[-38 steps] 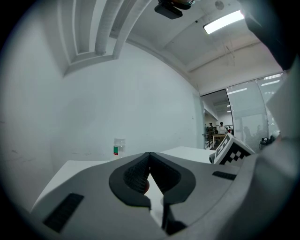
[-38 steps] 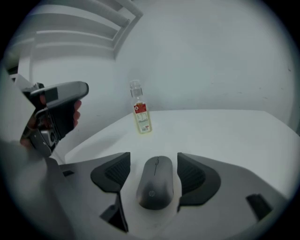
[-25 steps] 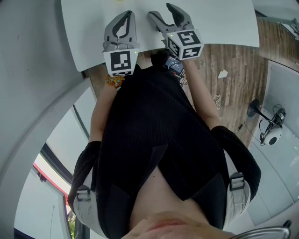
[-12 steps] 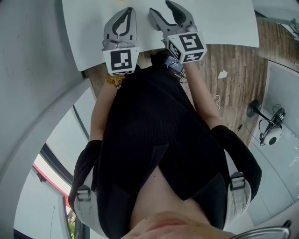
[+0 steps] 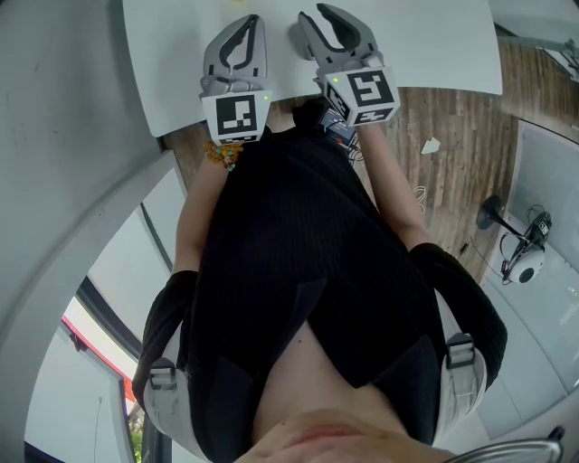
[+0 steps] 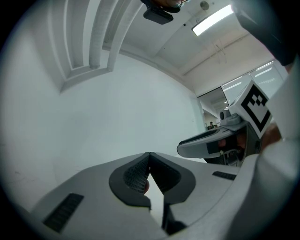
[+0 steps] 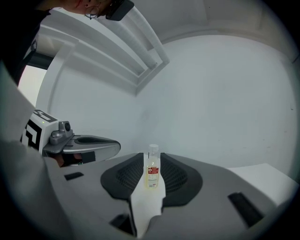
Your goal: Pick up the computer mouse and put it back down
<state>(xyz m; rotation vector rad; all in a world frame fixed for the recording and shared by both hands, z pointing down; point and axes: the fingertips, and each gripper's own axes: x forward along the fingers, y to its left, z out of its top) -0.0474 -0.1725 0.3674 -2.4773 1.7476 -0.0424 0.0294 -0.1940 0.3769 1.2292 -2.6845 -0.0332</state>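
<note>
No computer mouse shows in any view. In the head view both grippers reach over the near edge of the white table (image 5: 434, 45). My left gripper (image 5: 246, 20) is shut, and in the left gripper view its tips (image 6: 149, 159) meet with nothing between them. My right gripper (image 5: 318, 14) is beside it on the right, its jaws closing with a narrow gap left. Through that gap the right gripper view (image 7: 152, 157) shows a small clear bottle (image 7: 152, 172) with a red label standing farther off on the table, untouched by the pads.
Each gripper shows in the other's view, the right gripper (image 6: 211, 143) and the left gripper (image 7: 84, 146) side by side. A white wall stands behind the table. On the wooden floor to the right lie a paper scrap (image 5: 431, 143) and a white camera device (image 5: 526, 264).
The right gripper's jaws have narrowed from wide open to a slim gap, and the gripper has lifted slightly. The left gripper has stayed put and shut.
</note>
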